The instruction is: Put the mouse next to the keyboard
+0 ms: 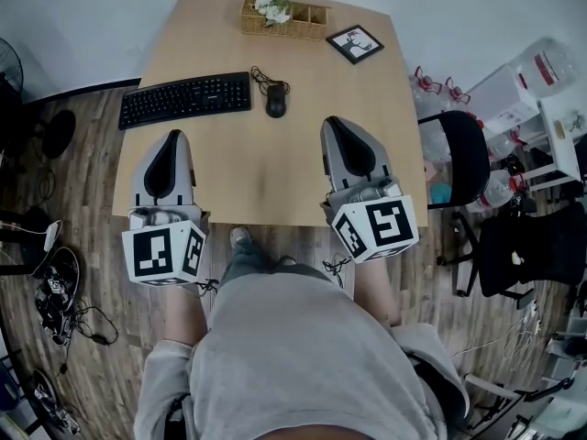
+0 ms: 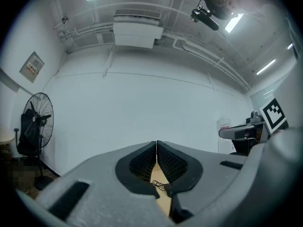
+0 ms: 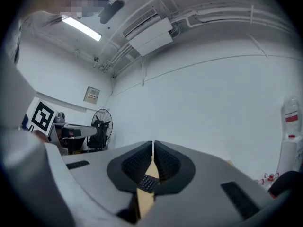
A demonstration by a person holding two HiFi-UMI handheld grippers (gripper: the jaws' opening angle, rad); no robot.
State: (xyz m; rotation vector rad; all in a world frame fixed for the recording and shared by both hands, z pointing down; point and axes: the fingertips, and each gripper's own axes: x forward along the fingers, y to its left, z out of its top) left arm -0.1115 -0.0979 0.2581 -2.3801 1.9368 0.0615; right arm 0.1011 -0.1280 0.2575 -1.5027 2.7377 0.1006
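Mouse point(image 1: 275, 104) beside keyboard point(image 1: 185, 98), well ahead of left gripper point(image 1: 172, 137) and right gripper point(image 1: 333, 122), jaws together, empty.

The black wired mouse point(image 1: 275, 105) lies flat on the wooden table, just right of the black keyboard point(image 1: 185, 99), its coiled cord bunched at its far end. The keyboard lies slightly angled near the table's left edge.
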